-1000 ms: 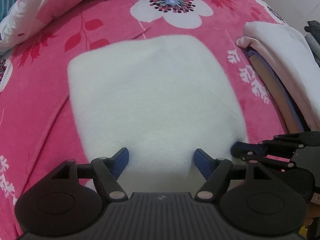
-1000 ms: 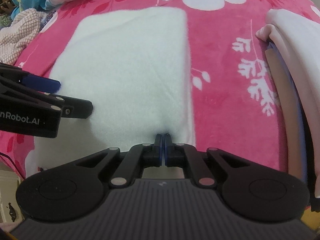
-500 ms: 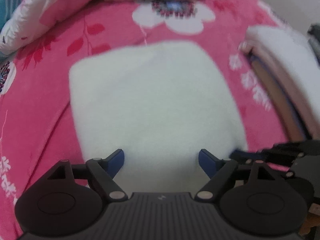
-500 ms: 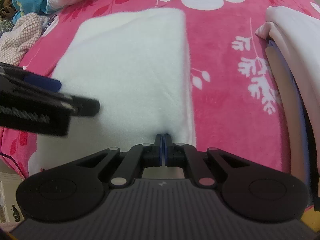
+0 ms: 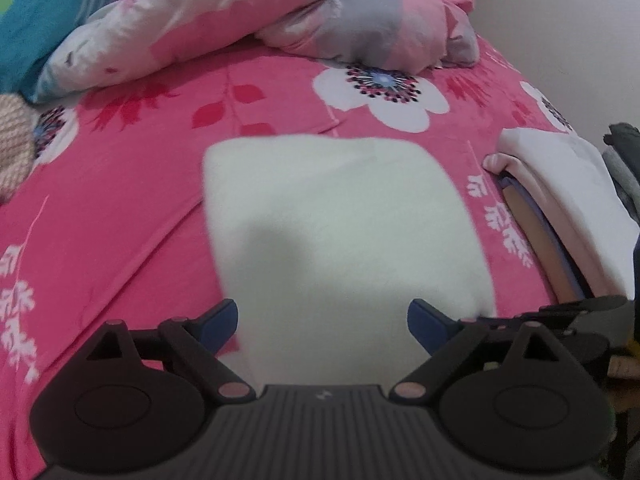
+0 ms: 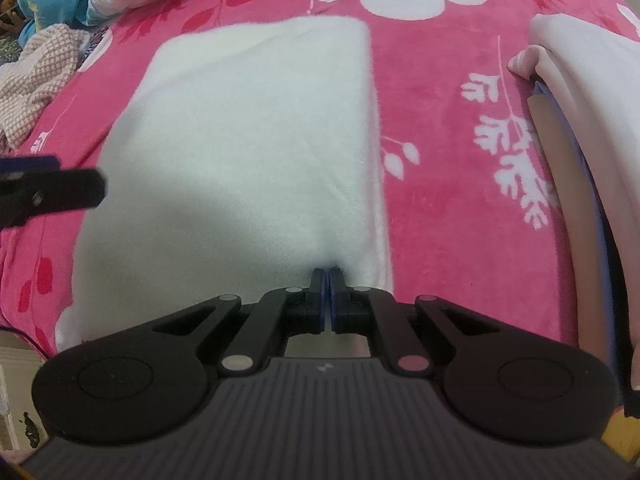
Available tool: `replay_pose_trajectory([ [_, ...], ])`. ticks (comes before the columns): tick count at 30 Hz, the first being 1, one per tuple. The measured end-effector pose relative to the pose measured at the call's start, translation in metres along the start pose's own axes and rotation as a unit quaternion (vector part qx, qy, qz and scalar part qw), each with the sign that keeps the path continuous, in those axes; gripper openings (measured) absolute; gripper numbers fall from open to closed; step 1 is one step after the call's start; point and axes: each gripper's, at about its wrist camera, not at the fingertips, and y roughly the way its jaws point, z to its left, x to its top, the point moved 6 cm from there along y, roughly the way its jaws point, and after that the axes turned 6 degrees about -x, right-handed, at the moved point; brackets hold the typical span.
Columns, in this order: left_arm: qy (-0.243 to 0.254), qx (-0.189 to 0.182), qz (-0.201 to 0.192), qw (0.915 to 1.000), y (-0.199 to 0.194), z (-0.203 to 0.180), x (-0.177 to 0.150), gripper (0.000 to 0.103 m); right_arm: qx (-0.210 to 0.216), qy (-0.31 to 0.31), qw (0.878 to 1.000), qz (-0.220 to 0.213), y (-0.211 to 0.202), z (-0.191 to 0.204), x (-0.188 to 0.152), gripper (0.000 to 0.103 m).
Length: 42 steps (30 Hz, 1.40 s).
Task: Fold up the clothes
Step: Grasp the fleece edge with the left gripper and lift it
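A folded white fleece garment (image 5: 340,224) lies flat on the pink flowered bedspread (image 5: 120,200); it also shows in the right wrist view (image 6: 248,140). My left gripper (image 5: 322,318) is open and empty, raised above the garment's near edge. My right gripper (image 6: 325,276) is shut on the garment's near right edge, where the cloth puckers at the tips. The left gripper's finger (image 6: 52,190) shows at the left edge of the right wrist view.
A stack of folded clothes (image 5: 568,200) lies at the right of the bed, also in the right wrist view (image 6: 580,120). A rumpled pink and grey quilt (image 5: 280,12) and a blue pillow (image 5: 36,20) lie at the back. A checked cloth (image 6: 36,80) lies at the left.
My left gripper has lifted up and back from the garment, staying open, so more of the bed shows. My right gripper has kept its hold and barely moved.
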Motion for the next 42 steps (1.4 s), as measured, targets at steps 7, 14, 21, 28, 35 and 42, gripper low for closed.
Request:
replay_pose_trajectory([
  [7, -0.018, 0.032, 0.010, 0.9993, -0.014, 0.021, -0.027, 0.096, 0.003, 0.010, 1.000, 0.009, -0.002, -0.001, 0.003, 0.002],
  [14, -0.049, 0.011, 0.032, 0.9982, -0.013, 0.034, -0.047, 0.096, 0.000, 0.017, 1.000, 0.002, -0.003, 0.000, 0.001, 0.002],
  [21, -0.066, -0.005, 0.054, 0.9963, -0.008, 0.039, -0.068, 0.091, -0.005, 0.015, 1.000, -0.022, -0.005, 0.001, -0.003, 0.002],
  [28, -0.043, -0.006, 0.021, 0.9988, -0.015, 0.032, -0.065, 0.065, -0.012, 0.034, 0.999, -0.032, -0.006, 0.001, -0.004, 0.002],
  [35, 0.008, -0.002, 0.007, 0.9999, -0.018, 0.012, -0.071, 0.023, -0.010, 0.075, 0.997, -0.015, -0.003, -0.002, 0.000, 0.002],
  [42, -0.057, 0.010, 0.032, 0.9978, 0.012, 0.014, -0.086, 0.015, -0.030, 0.016, 0.999, 0.007, 0.001, 0.008, 0.005, 0.002],
])
